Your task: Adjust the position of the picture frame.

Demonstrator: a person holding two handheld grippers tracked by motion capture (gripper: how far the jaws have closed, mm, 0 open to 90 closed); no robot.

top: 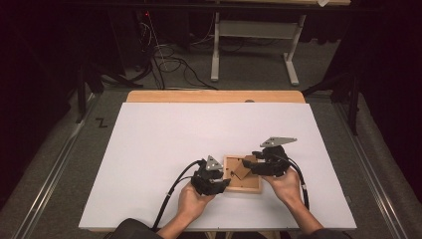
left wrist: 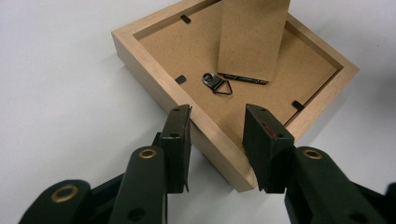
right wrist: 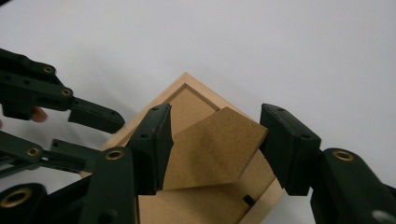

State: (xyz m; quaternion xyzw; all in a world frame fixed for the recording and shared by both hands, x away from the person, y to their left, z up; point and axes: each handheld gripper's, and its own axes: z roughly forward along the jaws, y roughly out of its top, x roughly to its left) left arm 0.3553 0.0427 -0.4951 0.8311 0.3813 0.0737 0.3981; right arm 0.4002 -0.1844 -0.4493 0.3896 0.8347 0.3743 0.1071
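A wooden picture frame (top: 242, 174) lies face down on the white table (top: 149, 149), near the table's front edge, its brown backing board uppermost.

Left gripper (left wrist: 217, 135): its jaws straddle the near corner of the frame, one on each outer side of the corner. The pads sit against or just beside the wood; whether they press on it cannot be told. In the high view this gripper (top: 219, 183) sits at the frame's left front corner.

Right gripper (right wrist: 215, 144): its jaws stand either side of the cardboard easel stand (right wrist: 212, 149), which is lifted off the backing board at a tilt. The right jaw touches the stand's edge; the left jaw overlaps the other edge.

A metal hanging ring (left wrist: 217, 84) lies flat on the backing board, just beside the stand's hinge. Small black tabs (left wrist: 180, 80) sit along the frame's inner edge.
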